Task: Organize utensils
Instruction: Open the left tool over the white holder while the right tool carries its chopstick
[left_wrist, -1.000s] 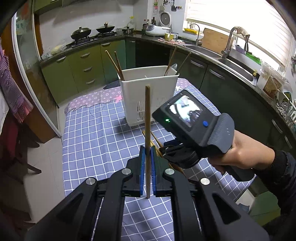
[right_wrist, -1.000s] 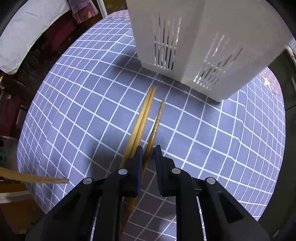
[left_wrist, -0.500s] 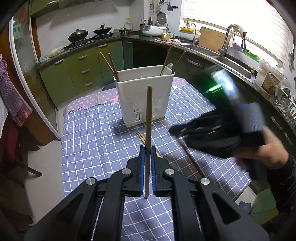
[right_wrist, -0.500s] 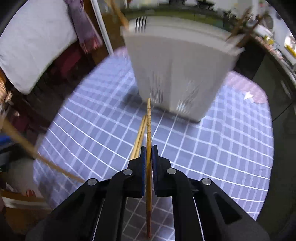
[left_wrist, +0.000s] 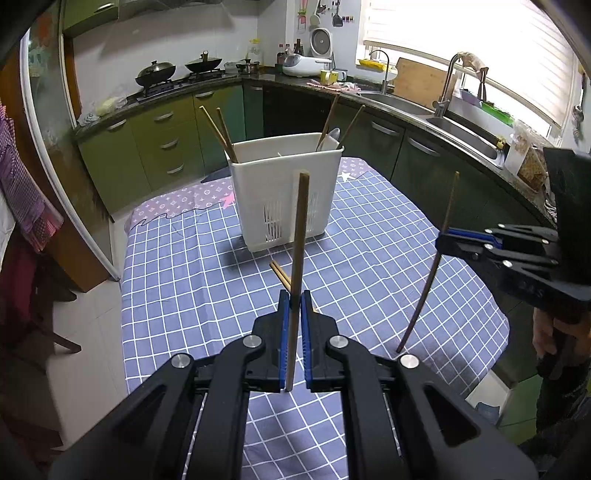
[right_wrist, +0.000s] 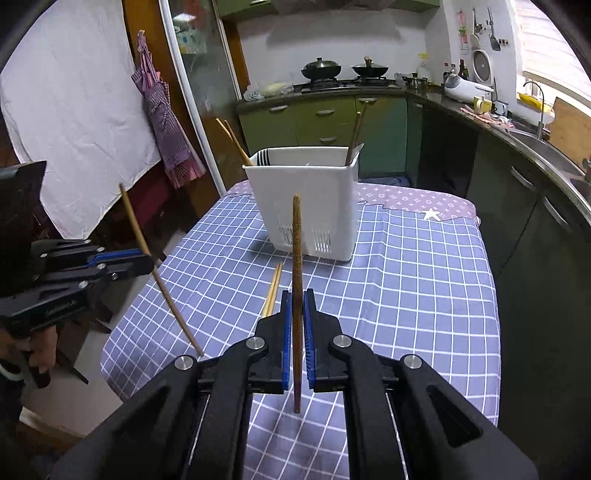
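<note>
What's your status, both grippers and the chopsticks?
Left gripper shut on light chopstick. Right gripper shut on dark chopstick. Two chopsticks on cloth; path to holder unobstructed.

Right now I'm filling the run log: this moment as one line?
left gripper: shut on light chopstick | right gripper: shut on dark chopstick | pair on table

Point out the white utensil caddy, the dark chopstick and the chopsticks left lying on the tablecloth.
white utensil caddy (left_wrist: 284, 184), left wrist view, front wall.
dark chopstick (right_wrist: 297, 258), right wrist view, mid-shaft.
chopsticks on the tablecloth (right_wrist: 272, 291), right wrist view, mid-length.
</note>
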